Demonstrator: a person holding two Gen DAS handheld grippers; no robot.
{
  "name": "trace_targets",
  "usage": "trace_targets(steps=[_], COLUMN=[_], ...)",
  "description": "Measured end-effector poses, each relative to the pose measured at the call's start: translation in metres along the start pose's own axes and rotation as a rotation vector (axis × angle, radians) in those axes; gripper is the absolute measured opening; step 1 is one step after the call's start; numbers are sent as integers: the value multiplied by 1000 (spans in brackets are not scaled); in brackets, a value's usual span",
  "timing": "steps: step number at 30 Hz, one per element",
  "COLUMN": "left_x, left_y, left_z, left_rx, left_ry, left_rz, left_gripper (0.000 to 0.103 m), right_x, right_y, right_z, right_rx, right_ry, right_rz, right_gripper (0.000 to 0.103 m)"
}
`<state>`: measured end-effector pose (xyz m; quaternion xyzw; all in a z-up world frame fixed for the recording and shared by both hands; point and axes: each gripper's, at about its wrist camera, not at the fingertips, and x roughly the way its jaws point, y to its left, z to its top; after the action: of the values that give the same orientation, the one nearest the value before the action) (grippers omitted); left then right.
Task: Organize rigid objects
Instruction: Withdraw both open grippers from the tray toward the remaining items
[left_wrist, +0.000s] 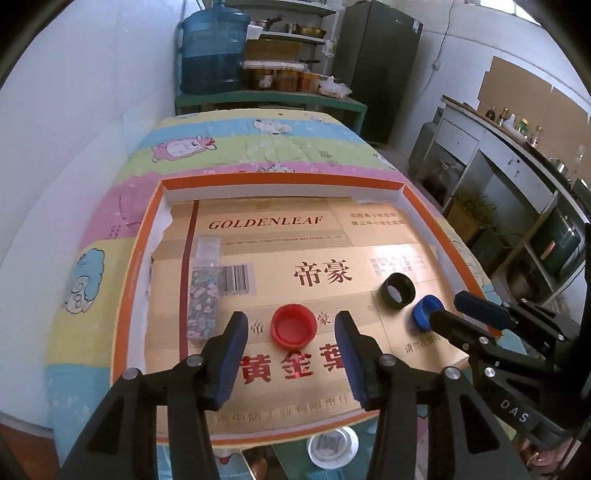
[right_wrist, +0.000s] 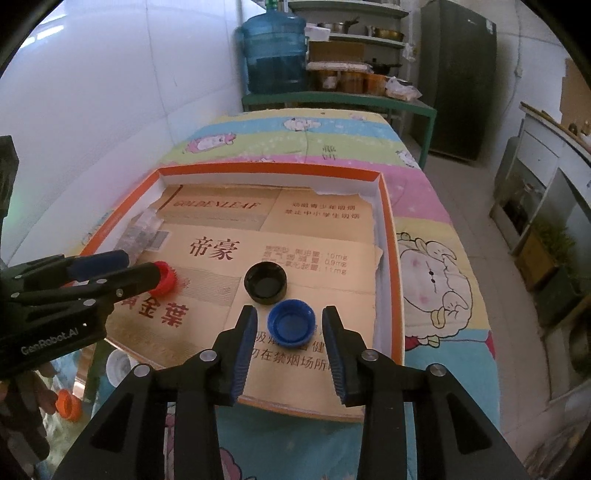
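In the orange-rimmed tray (left_wrist: 133, 258), the red cap (left_wrist: 294, 326) lies loose between the left gripper (left_wrist: 291, 332)'s spread jaws; the blue cap (right_wrist: 291, 322) lies untouched between the right gripper (right_wrist: 290, 325)'s parted jaws, black cap (right_wrist: 265, 282) at 11 o'clock.

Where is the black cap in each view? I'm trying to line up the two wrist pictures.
Left wrist: black cap lies right of centre in the tray, just up-left of the blue cap.
Right wrist: black cap lies near centre, just above the blue cap.
Shared landmark: the tray's orange rim.
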<state>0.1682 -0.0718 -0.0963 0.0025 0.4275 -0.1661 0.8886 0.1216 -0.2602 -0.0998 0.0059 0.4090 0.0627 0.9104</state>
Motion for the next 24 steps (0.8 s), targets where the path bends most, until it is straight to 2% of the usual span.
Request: trace_targets(steps=[24], left_x=[-61], left_y=[-1], left_z=[-21], left_rx=[-8], left_ry=[-48], left_rz=[3], left_gripper=[49], right_x=[-52], right_y=[20], right_z=[-15], right_rx=[-1], right_ry=[-52], right_rz=[-1], right_gripper=[37])
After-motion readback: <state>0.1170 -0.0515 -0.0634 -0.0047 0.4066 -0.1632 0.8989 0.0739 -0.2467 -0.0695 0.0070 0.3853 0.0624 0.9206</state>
